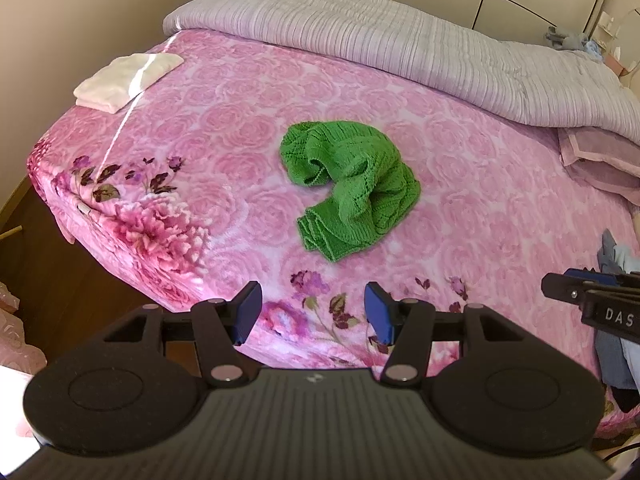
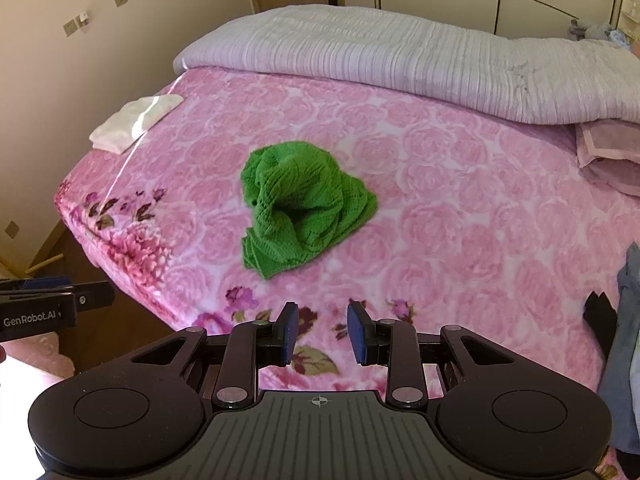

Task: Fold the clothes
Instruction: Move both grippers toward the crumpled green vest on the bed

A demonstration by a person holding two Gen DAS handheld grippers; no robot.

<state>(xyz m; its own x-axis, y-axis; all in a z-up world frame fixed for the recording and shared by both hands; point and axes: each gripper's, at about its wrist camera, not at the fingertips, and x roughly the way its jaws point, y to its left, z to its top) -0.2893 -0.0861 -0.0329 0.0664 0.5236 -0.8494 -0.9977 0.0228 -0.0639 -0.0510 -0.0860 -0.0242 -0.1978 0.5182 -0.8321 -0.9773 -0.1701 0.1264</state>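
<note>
A crumpled green knitted garment (image 1: 352, 184) lies in a heap in the middle of the pink floral bed (image 1: 224, 120); it also shows in the right wrist view (image 2: 304, 204). My left gripper (image 1: 314, 314) is open and empty, held above the bed's near edge, short of the garment. My right gripper (image 2: 322, 332) is open and empty, also above the near edge, apart from the garment. The right gripper's side shows at the right edge of the left wrist view (image 1: 592, 296), and the left gripper shows at the left edge of the right wrist view (image 2: 52, 304).
A folded white cloth (image 1: 128, 80) lies at the bed's far left corner. A rolled lilac quilt (image 1: 400, 40) runs along the far side. A pink folded blanket (image 1: 600, 168) lies at the right. Blue-grey clothing (image 2: 624, 340) sits at the right edge. Wooden floor (image 1: 60, 280) lies left of the bed.
</note>
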